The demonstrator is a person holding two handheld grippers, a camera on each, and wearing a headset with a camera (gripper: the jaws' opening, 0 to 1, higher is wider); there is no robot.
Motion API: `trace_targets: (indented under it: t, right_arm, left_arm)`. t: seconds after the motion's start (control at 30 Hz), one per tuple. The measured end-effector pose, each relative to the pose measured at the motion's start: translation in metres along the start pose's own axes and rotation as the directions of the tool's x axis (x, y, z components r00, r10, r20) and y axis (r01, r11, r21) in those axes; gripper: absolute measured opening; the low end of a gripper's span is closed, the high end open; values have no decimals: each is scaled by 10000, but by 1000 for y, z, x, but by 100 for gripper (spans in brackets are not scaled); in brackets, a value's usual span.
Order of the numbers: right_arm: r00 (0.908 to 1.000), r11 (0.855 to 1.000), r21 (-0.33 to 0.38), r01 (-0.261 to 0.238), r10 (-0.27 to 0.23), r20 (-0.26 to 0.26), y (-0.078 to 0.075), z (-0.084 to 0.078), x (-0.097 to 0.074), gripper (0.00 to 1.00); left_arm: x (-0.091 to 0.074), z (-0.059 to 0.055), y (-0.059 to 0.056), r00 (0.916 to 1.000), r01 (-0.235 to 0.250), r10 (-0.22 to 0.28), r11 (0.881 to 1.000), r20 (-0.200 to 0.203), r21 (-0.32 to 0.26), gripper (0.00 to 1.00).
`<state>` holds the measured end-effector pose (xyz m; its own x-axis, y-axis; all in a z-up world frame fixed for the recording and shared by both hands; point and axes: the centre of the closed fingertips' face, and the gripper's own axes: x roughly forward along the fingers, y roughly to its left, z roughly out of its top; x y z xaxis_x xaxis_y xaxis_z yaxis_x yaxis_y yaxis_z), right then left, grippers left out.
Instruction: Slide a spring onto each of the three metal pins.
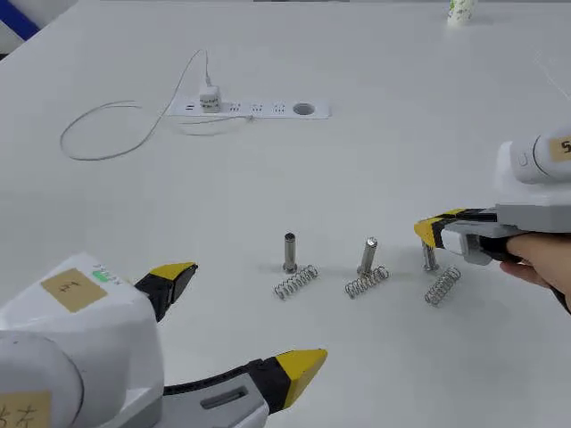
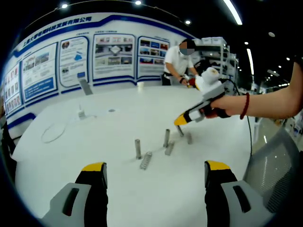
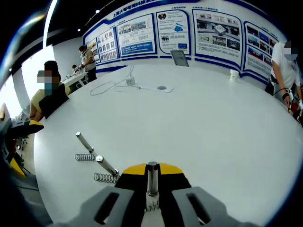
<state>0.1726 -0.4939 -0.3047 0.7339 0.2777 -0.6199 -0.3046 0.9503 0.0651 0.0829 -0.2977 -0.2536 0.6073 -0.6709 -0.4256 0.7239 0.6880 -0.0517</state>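
Right gripper (image 3: pixel 151 171) is pinched shut on the right-hand pin (image 3: pixel 152 178) — probably steadying it upright so its spring (image 1: pixel 442 286), lying just beside it on the table (image 1: pixel 375 178), can slide on. Left gripper (image 1: pixel 239 321) hovers low, jaws wide apart, looking ready to fetch. Middle pin (image 1: pixel 368 255) and left-hand pin (image 1: pixel 289 252) stand bare — nothing threaded yet.

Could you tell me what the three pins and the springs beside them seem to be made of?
The pins look like solid metal, probably steel: grey, smooth, with bright glints on their shafts, clearest on the pin between the jaws of the right gripper. The springs look like thin coiled steel wire, silvery, with open turns. The alloy cannot be told.
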Motion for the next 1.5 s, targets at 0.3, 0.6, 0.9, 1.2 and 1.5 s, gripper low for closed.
trace_targets:
  t: [0.3,0.6,0.9,1.2,1.5]
  right_arm:
    - [9998,9998,-63,174,-175,-66,0,-5,-12,9]
    - [9992,9993,-10,366,-367,-186,0,-10,-20,9]
    - [9988,9992,-96,384,-387,-306,1,-13,-22,9]
    - [9984,9989,-211,410,-417,-381,3,-15,-25,9]
    - [9988,9989,-292,364,-373,-330,4,-15,-25,9]
  left_arm:
    - [-2,0,0,10000,-31,31,10000,10,-6,85]
    - [-5,0,-1,10000,-29,29,10000,33,43,84]
    - [-7,1,-1,10000,-47,46,9999,56,116,82]
    - [-8,-1,1,9999,-114,114,9997,-41,196,79]
    - [-9,0,2,9999,-129,129,9996,-29,261,78]
